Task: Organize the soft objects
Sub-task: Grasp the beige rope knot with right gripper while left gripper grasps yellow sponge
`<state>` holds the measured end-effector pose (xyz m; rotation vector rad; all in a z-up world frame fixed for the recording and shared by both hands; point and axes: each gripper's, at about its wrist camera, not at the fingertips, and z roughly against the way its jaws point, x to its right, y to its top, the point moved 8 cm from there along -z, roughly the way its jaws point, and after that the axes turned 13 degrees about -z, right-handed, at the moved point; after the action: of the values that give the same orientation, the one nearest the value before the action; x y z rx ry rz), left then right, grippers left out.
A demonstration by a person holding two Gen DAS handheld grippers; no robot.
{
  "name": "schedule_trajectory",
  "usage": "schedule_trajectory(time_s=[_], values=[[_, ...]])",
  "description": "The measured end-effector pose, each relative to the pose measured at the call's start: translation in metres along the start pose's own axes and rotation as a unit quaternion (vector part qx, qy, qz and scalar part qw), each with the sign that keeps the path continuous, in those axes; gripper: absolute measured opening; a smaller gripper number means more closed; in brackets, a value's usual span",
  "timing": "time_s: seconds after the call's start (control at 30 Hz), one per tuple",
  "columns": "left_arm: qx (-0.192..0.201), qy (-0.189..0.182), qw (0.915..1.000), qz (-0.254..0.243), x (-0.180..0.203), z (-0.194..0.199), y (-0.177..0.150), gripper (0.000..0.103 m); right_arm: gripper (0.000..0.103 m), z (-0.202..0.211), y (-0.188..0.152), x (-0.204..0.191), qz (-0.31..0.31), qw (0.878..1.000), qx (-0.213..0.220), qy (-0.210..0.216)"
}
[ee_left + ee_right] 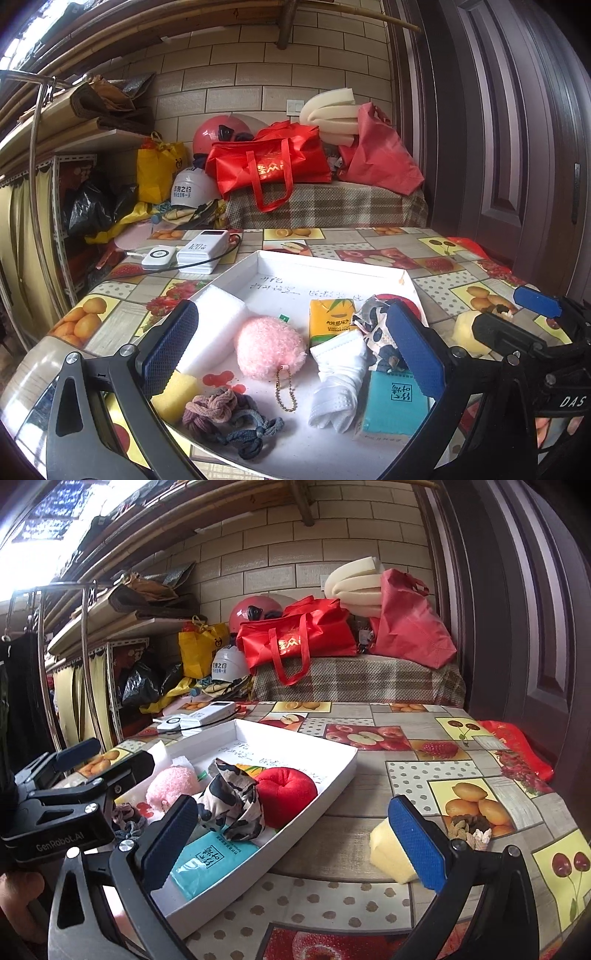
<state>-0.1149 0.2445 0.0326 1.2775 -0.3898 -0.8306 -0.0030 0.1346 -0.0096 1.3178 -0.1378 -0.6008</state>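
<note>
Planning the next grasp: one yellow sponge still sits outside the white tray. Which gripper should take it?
Right. The right gripper is open and the yellow sponge lies on the table just beside its right finger. The left gripper is open over the white tray, further from it.

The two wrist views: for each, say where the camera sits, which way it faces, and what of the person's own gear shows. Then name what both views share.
Left wrist view: sits behind the open left claw, looks down into the white tray of soft things; the right claw shows at right.
Right wrist view: sits behind the open right claw, looks across the table, the tray to its left; the left claw shows at left.
Shared: tray, pink puff, teal pack, yellow sponge outside the tray.
</note>
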Motion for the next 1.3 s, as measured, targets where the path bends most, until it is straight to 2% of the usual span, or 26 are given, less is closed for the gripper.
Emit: schedule_trajectory(time_s=[0.3,0.47,0.57,0.7,0.8,0.87,1.0,1.03,1.07,1.13,1.3], values=[[0.002,-0.001,1.0000,-0.008,0.005,0.001,0.000,0.103,0.103,0.023,0.011,0.087,-0.068,0.995,-0.001,-0.079],[-0.001,-0.018,0.9997,-0.017,0.021,0.003,0.001,0.103,0.103,0.041,0.016,0.159,-0.110,0.983,-0.010,-0.144],[-0.006,-0.044,0.9988,-0.020,0.039,0.004,0.002,0.103,0.103,0.039,0.013,0.196,-0.140,0.975,-0.040,-0.170],[-0.018,-0.094,0.9945,-0.043,0.081,0.004,0.006,0.103,0.103,0.015,0.004,0.201,-0.140,0.973,-0.100,-0.151],[-0.036,-0.144,0.9867,-0.065,0.124,0.001,0.009,0.103,0.103,-0.008,-0.001,0.184,-0.088,0.976,-0.140,-0.143],[-0.052,-0.160,0.9825,-0.079,0.148,-0.003,0.009,0.103,0.101,-0.024,-0.003,0.178,-0.052,0.974,-0.158,-0.155],[-0.086,-0.175,0.9754,-0.104,0.183,-0.019,0.009,0.103,0.066,-0.059,-0.017,0.175,-0.019,0.961,-0.225,-0.163],[-0.096,-0.174,0.9742,-0.106,0.189,-0.026,0.009,0.103,0.064,-0.063,-0.016,0.176,-0.021,0.961,-0.226,-0.157],[-0.107,-0.174,0.9730,-0.106,0.194,-0.033,0.008,0.103,0.047,-0.064,-0.015,0.177,-0.024,0.962,-0.225,-0.150],[-0.127,-0.178,0.9697,-0.108,0.205,-0.047,0.008,0.103,0.038,-0.060,-0.013,0.180,-0.038,0.965,-0.220,-0.137],[-0.168,-0.167,0.9623,-0.133,0.231,-0.080,0.006,0.103,0.038,-0.039,-0.005,0.204,-0.126,0.966,-0.190,-0.119]])
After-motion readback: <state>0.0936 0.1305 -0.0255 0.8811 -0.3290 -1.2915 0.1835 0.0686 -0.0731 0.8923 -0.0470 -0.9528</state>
